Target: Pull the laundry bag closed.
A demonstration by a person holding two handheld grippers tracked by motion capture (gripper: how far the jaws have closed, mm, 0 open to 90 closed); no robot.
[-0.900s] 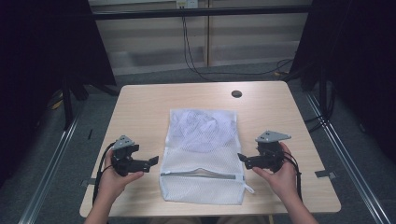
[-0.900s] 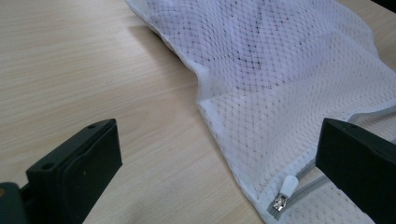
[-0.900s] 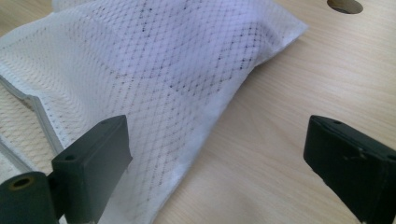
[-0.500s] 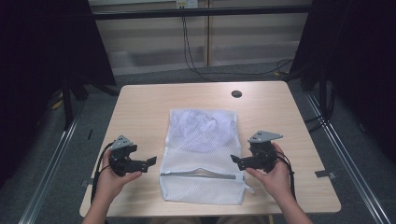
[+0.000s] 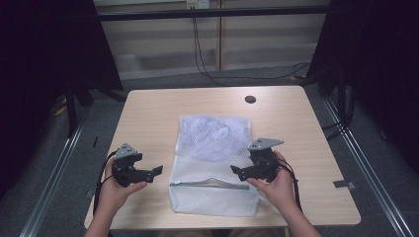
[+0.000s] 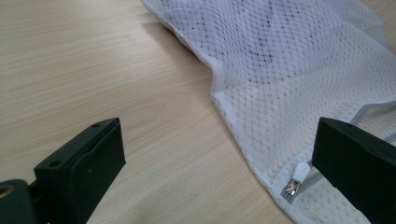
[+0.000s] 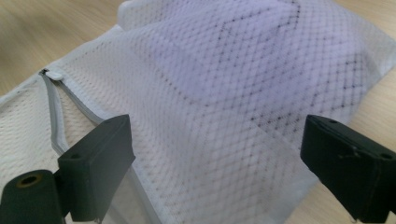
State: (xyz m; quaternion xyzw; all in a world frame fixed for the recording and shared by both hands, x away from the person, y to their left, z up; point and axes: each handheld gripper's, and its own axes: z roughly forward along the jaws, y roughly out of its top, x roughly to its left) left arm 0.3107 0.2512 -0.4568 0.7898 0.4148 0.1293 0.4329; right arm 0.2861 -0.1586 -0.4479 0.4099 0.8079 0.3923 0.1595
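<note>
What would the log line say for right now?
left gripper: open, beside mesh bag | right gripper: open, over bag | zipper pull: at bag's left end | table: wood

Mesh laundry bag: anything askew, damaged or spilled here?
Nothing stands out. The mesh laundry bag lies flat on the table, zipper running straight, contents inside. Both the left gripper and right gripper are open, holding nothing.

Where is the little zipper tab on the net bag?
In the left gripper view, the zipper tab sits at the net bag's near corner, beside the right jaw.

Mesh bag (image 5: 215, 163) mid-table (image 5: 148, 113); garment (image 5: 212, 136) inside.
</note>
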